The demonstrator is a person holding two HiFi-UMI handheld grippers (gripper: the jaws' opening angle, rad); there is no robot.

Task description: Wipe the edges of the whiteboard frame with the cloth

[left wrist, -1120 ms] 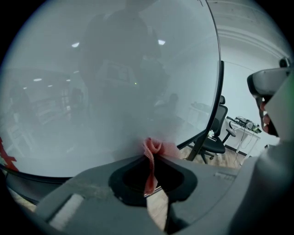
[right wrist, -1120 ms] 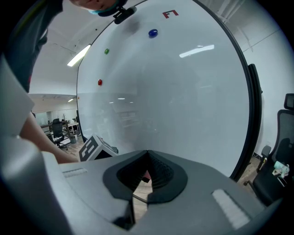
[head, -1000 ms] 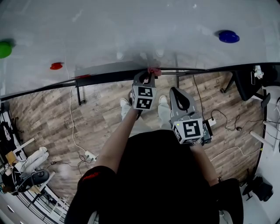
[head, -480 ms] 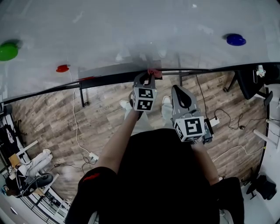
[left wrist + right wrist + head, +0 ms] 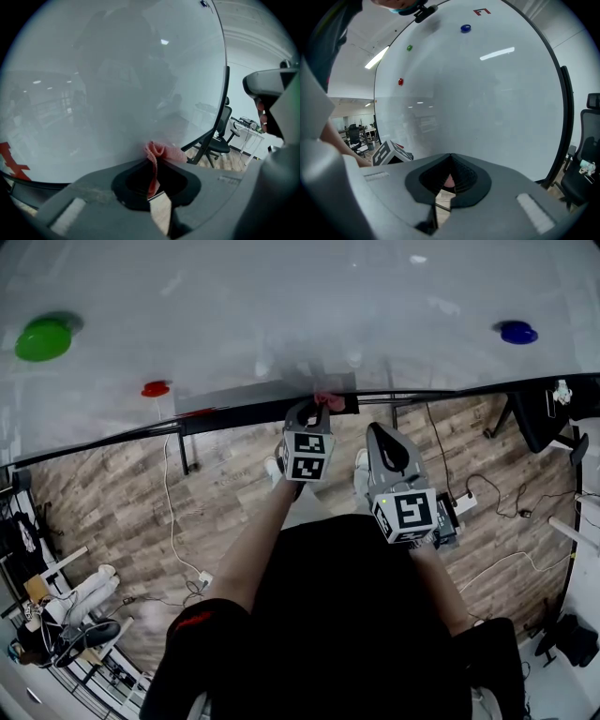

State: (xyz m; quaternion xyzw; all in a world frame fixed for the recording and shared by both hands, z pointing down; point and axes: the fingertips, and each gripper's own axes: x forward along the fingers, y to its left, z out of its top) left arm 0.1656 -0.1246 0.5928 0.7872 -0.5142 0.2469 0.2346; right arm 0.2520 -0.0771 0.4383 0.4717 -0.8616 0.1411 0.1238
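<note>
Cloth (image 5: 328, 399) is the pink one, pinched in the left claw (image 5: 315, 409), with a bunched bit poking out past the tips. In the left gripper view you can see it clamped between the jaws and pushed up against the board right at the bottom.

What matters here is how the whiteboard frame (image 5: 234, 412) lies. Its bottom rail is the dark strip running left to right in front of the person, and the cloth touches it roughly mid-span. There's rail left on both sides of the contact point. Looks to me like the next move is a sideways slide along that long axis, not a push in or a pull out. Can't tell from this which direction comes first.

The left claw is the one at the rail, arm stretched out forward. The right claw (image 5: 382, 441) sits nearer the body and short of the rail, off to the right of the left one. Its jaws are together with no cloth between them. There's a small pinkish blob showing through the opening behind the tips, can't say what it is.

The whiteboard (image 5: 281, 306) fills the top of the head view. The upright side rail (image 5: 225, 84) is well off to the right in the left gripper view, so I'd guess corners come later.
</note>
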